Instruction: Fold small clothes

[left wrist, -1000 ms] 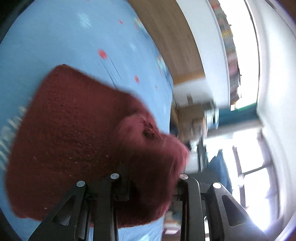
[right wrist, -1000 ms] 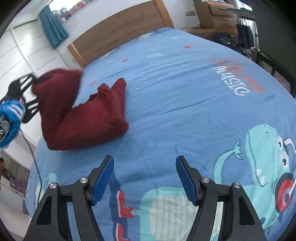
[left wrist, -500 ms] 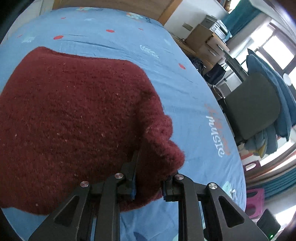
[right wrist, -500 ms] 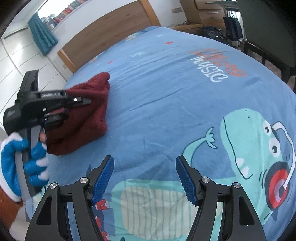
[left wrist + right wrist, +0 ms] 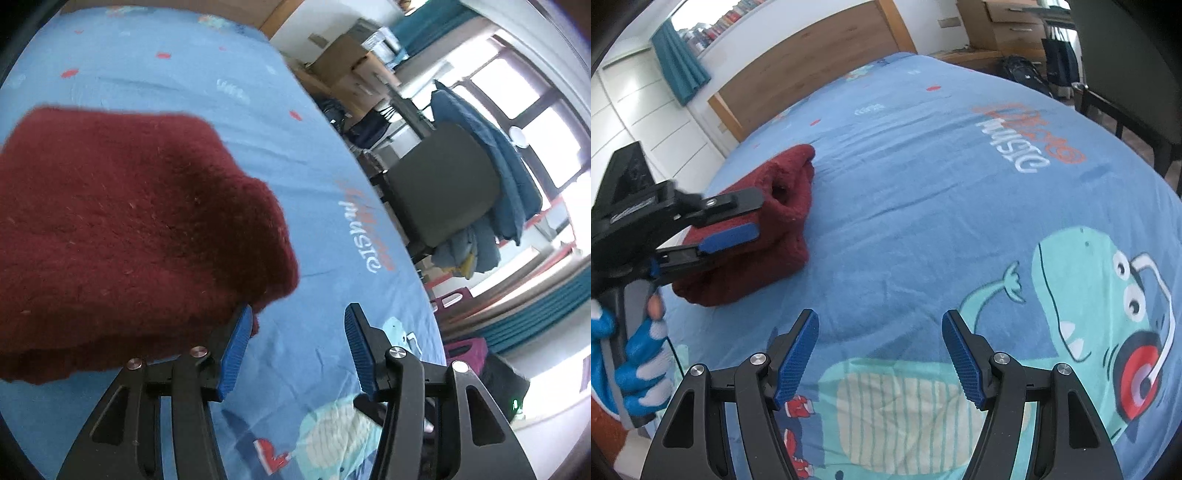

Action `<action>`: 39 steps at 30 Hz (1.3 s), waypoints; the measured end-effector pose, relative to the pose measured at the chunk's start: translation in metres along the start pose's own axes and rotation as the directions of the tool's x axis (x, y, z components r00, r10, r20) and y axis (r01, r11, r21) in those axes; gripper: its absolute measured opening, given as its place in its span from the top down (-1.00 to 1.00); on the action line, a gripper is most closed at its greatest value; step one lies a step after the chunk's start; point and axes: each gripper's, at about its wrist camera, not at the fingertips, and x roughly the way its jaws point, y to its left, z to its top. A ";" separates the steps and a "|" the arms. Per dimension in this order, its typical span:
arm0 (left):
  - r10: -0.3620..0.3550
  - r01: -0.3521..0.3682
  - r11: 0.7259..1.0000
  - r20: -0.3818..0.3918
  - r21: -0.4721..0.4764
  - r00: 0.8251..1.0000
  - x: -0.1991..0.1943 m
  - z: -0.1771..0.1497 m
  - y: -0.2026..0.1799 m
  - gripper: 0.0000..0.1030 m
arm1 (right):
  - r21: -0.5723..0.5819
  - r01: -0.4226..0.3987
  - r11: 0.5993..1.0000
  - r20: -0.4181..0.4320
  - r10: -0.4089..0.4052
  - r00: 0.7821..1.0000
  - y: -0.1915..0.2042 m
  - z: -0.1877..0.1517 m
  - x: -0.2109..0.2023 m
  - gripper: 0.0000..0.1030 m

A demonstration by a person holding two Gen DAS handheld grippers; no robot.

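Note:
A dark red knit sweater (image 5: 122, 229) lies folded in a thick bundle on the blue printed bed sheet (image 5: 317, 206). In the left wrist view my left gripper (image 5: 295, 350) is at the bundle's near right corner. Its jaws are opening with only sheet between them, and the left pad (image 5: 236, 350) sits beside the sweater's edge. The right wrist view shows the sweater (image 5: 783, 225) at mid left, with the left gripper (image 5: 755, 216) over it, held by a gloved hand (image 5: 639, 354). My right gripper (image 5: 879, 354) hovers open over the sheet (image 5: 923, 206), apart from the sweater.
A dark chair (image 5: 439, 188) draped with blue clothes stands past the bed's right edge. A wooden headboard (image 5: 812, 62) closes the far end. Wooden drawers (image 5: 1015, 26) and a dark bag (image 5: 1023, 74) sit beyond the far right corner.
The left gripper swung the sweater's lifted part over onto the rest, rolled level, then let go and its jaws spread. The right gripper stayed where it was, open.

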 end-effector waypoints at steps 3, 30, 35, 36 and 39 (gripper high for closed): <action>0.022 -0.023 0.999 0.043 0.027 0.999 -0.030 0.007 0.012 0.10 | -0.046 -0.017 0.999 0.011 0.018 1.000 0.017 0.016 -0.001 -0.38; 0.292 -0.297 0.921 0.058 0.250 0.955 -0.057 -0.061 0.111 0.09 | -0.309 -0.132 0.942 -0.099 0.106 0.989 0.129 0.087 0.140 -0.38; 0.270 -0.275 0.927 0.056 0.256 0.961 -0.063 -0.092 0.104 0.09 | -0.286 -0.217 0.933 -0.127 0.187 0.974 0.106 0.057 0.126 -0.38; 0.273 -0.280 0.924 0.063 0.260 0.960 -0.062 -0.094 0.103 0.09 | -0.287 -0.222 0.932 -0.126 0.193 0.973 0.103 0.054 0.124 -0.38; 0.282 -0.291 0.931 0.072 0.219 0.957 -0.054 -0.084 0.104 0.09 | -0.262 -0.224 0.939 -0.125 0.198 0.972 0.098 0.061 0.131 -0.38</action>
